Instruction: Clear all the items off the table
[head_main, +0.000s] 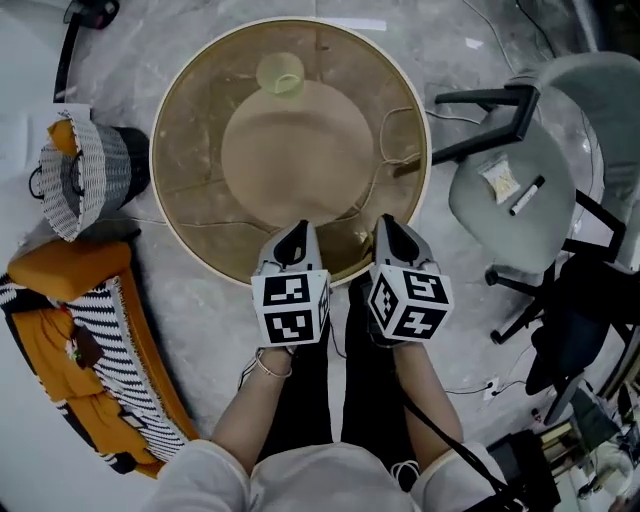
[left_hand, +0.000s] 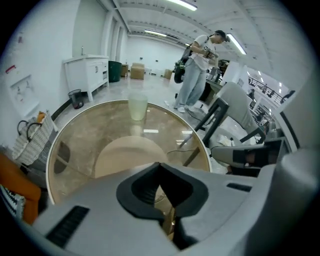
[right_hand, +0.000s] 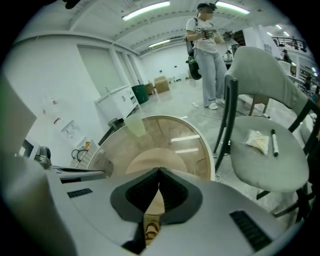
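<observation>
A round glass table (head_main: 172, 215) with a tan base under it holds one pale, see-through cup (head_main: 281, 73) at its far side. The cup also shows far ahead in the left gripper view (left_hand: 138, 107) and in the right gripper view (right_hand: 135, 125). My left gripper (head_main: 297, 232) hovers over the table's near edge, shut, with nothing between its jaws (left_hand: 160, 167). My right gripper (head_main: 388, 225) is beside it to the right, also shut and empty (right_hand: 159, 175). Both are well short of the cup.
A grey chair (head_main: 480, 205) at the right carries a small packet (head_main: 500, 180) and a pen (head_main: 527, 195). A white wire basket (head_main: 75, 175) and orange-and-striped cushions (head_main: 80, 330) lie at the left. A person (left_hand: 197, 70) stands far behind the table.
</observation>
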